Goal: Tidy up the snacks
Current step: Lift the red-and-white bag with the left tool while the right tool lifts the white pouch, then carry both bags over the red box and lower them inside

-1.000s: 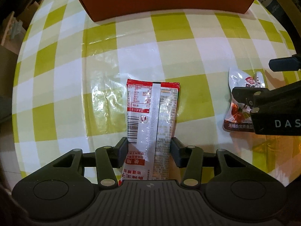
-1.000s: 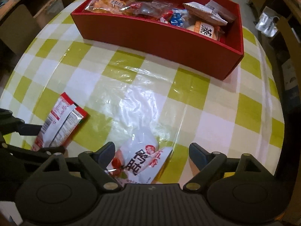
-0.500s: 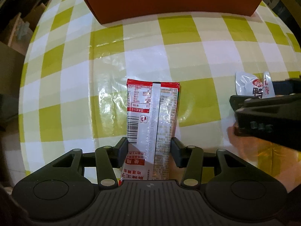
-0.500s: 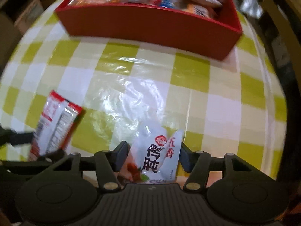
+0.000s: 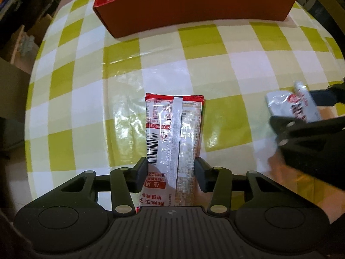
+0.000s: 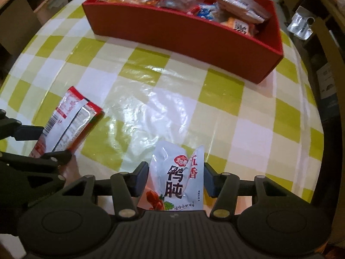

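A red-and-white snack packet (image 5: 174,129) lies barcode side up on the chequered cloth. My left gripper (image 5: 171,164) is shut on its near end, and the jaws are squeezing a little tighter. A white pouch with black characters (image 6: 172,185) sits between the pads of my right gripper (image 6: 175,170). Those jaws are closing and press on both its sides, creasing its right edge. In the left wrist view the right gripper (image 5: 301,110) with the white pouch (image 5: 289,103) is at the right edge. In the right wrist view the left gripper (image 6: 43,144) and red packet (image 6: 71,116) are at the left.
A long red box (image 6: 183,34) holding several snack packets (image 6: 172,0) stands at the far side of the round table; its wall (image 5: 194,6) faces both grippers. Yellow-green chequered cloth (image 6: 151,99) lies between. Cardboard boxes (image 5: 25,32) are beyond the left rim, a dark frame (image 6: 332,108) past the right.
My right gripper went from wide open around the white pouch to closed on its sides. The left gripper kept its hold on the red packet and tilted slightly toward the box.
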{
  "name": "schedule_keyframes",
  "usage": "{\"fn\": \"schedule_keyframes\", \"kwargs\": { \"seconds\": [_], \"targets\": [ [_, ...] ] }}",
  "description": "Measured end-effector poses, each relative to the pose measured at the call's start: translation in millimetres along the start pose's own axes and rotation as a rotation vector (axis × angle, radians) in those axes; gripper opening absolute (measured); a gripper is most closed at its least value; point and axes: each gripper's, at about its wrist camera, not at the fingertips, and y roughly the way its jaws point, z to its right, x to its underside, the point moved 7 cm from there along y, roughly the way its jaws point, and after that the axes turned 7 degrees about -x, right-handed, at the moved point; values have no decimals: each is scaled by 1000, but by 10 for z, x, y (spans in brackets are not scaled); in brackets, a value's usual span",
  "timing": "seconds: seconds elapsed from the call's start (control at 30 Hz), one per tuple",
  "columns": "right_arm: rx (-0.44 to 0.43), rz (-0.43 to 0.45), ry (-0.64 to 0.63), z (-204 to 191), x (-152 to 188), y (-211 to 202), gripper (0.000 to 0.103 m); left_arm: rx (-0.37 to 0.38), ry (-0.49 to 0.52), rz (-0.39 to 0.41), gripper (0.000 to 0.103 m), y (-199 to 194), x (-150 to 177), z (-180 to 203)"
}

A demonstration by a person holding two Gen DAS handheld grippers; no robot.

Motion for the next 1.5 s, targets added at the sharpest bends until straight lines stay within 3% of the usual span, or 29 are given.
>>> {"fn": "schedule_keyframes", "kwargs": {
  "seconds": [0.4, 0.77, 1.5],
  "targets": [
    [32, 80, -26, 75, -180, -220, 61, -53, -36, 68, 54, -258, -113, 20],
    [45, 157, -20, 193, -447, -391, 61, -124, -57, 143, 54, -304, -415, -169],
    [11, 325, 35, 455, -1228, -754, 61, -134, -127, 274, 54, -615, -1126, -286]
  ]
}}
